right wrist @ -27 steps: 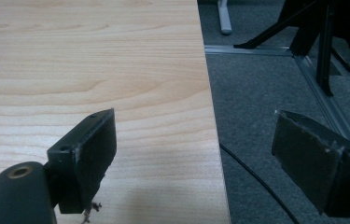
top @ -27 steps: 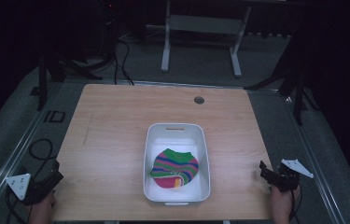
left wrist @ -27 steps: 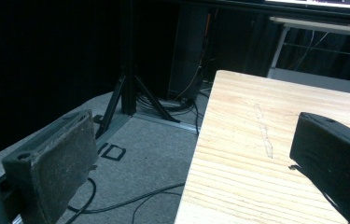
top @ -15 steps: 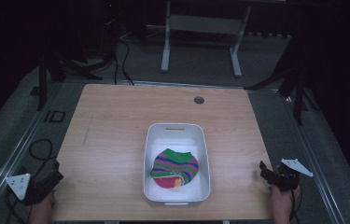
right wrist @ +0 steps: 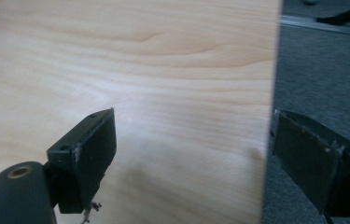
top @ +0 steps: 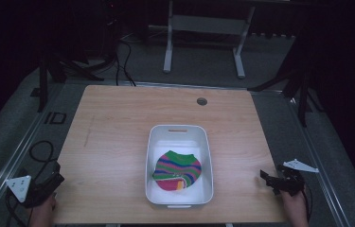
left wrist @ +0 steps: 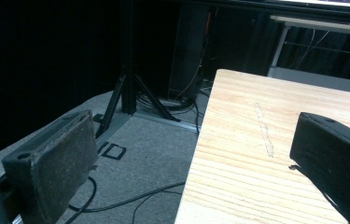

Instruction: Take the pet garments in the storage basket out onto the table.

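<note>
Left gripper [top: 54,182] just off the counter's near left corner, jaws wide apart, nothing between them; in the left gripper view [left wrist: 186,163] one jaw over the grey floor, the other over the wood. Right gripper [top: 269,179] at the counter's near right edge, jaws likewise spread wide and empty; in the right gripper view [right wrist: 191,154] one jaw above the wood, the other past the edge over carpet. Neither touching the white tub [top: 179,133] standing near the middle of the counter [top: 113,123], toward the near side, well apart from both. Inside it a striped cloth [top: 177,166], green, purple and pink bands, bunched against the near end.

Pale wood counter with a small round grommet hole [top: 202,101] near the far edge. Grey carpet around it, black cables [top: 123,52] trailing, tripod legs [top: 52,71] at far left, a white stand [top: 203,28] beyond.

Room behind very dark, detail lost. Hands cut off by the bottom edge. Yellow patch on the cloth too small to identify
</note>
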`<state>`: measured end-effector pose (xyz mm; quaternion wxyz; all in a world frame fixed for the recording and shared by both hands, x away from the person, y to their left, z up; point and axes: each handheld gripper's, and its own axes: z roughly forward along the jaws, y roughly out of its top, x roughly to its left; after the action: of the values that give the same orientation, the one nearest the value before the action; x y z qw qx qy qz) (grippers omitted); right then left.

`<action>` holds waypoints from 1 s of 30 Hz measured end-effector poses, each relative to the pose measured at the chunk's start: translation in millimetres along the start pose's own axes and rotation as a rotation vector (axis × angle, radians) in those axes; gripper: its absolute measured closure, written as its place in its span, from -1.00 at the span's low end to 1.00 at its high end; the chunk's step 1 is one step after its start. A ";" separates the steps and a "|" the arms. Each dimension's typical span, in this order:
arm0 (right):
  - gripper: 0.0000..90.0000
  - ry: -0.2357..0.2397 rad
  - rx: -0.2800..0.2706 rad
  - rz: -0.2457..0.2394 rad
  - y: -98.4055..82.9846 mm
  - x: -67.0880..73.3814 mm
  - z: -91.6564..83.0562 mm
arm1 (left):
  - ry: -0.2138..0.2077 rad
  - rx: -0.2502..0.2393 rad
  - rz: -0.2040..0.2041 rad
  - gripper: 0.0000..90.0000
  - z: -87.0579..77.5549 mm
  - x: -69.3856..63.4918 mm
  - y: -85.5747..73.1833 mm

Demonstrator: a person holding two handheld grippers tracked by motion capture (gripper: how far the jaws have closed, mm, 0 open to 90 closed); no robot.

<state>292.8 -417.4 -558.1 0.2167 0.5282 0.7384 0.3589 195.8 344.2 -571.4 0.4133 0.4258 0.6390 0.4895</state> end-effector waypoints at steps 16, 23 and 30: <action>-0.72 0.312 0.106 -0.229 3.0 21.8 4.1 | 0.001 0.004 -0.001 -0.97 0.3 0.2 0.2; -0.73 0.369 0.095 -0.300 14.8 35.7 2.8 | -0.001 0.003 -0.001 -0.97 0.3 0.3 0.2; -0.73 0.427 0.123 -0.377 26.0 54.3 4.6 | -0.002 0.003 -0.002 -0.97 0.3 0.4 0.2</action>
<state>293.3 -360.4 -538.2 0.0868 0.3061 0.8729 0.3698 196.0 344.7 -571.4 0.4135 0.4264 0.6398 0.4878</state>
